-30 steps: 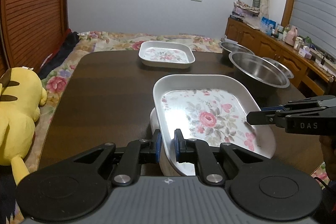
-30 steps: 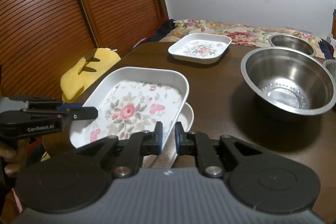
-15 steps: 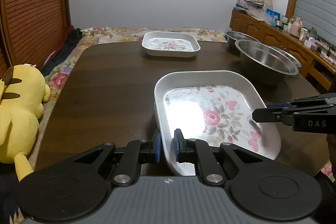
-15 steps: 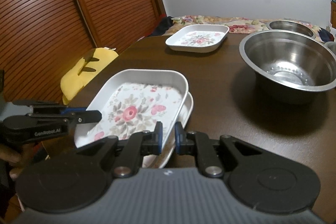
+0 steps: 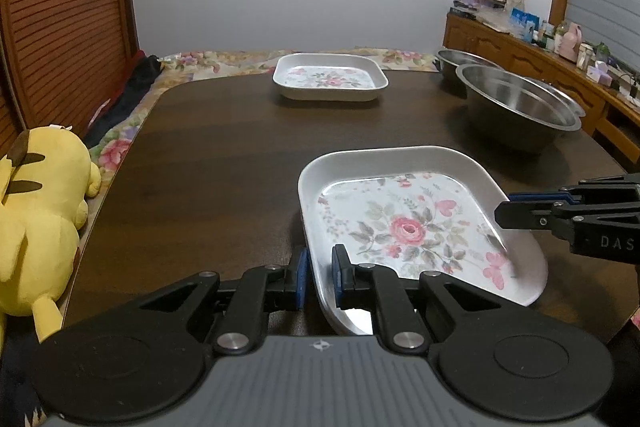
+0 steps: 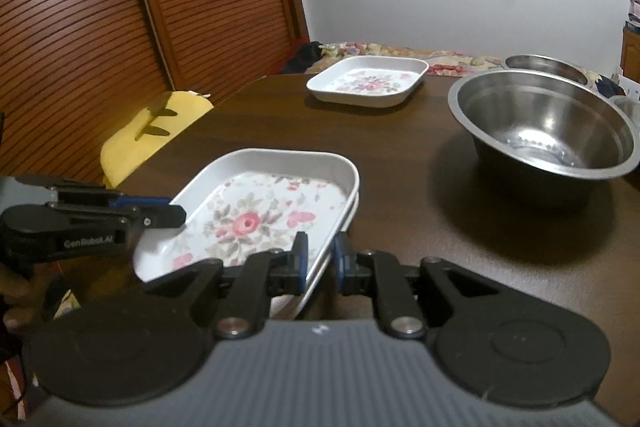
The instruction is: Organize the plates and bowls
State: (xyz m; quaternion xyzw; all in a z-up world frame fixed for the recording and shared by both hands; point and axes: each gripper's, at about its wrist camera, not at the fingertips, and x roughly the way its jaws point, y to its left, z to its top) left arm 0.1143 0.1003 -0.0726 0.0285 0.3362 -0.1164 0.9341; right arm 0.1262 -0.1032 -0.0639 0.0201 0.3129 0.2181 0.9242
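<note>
Both tongs, left [image 5: 319, 277] and right [image 6: 319, 263], pinch the tray's [image 5: 404, 223] thin rim; uneven lifting could slip it onto the tabletop [image 5: 224, 163].

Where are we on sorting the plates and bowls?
Done: nothing clearly finished. In hand: the left hand-held gripper and right hand-held gripper both clamp the near floral plate, which sits over another plate. Left: the far floral plate sits alone and the steel bowls look only partly nested.
</note>
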